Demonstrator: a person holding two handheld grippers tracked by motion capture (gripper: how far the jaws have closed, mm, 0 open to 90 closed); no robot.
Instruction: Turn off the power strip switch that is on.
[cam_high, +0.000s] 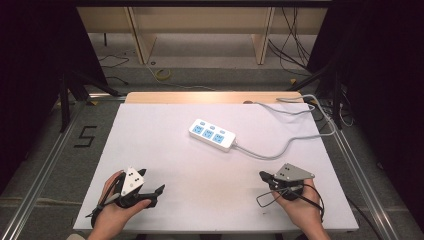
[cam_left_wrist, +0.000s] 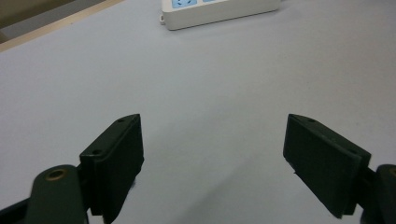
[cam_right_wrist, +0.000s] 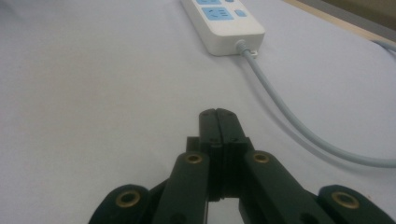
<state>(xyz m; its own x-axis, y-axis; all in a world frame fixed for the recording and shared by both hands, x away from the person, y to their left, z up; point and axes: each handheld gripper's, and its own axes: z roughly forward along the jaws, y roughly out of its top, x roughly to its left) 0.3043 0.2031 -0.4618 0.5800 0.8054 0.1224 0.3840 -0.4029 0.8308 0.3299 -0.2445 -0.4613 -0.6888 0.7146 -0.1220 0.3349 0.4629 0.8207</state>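
One white power strip (cam_high: 212, 134) lies mid-worktop (cam_high: 165, 150), between the wide-open, empty left gripper (cam_high: 150, 187) and the closed, empty right gripper (cam_high: 263, 175) near the front edge.

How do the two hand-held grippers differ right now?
The left hand-held gripper has its jaws spread wide apart, while the right hand-held gripper has its jaws pressed shut. The left one points right across the table; the right one points left. Both are black, held low near the table's front edge, empty, well short of the power strip.
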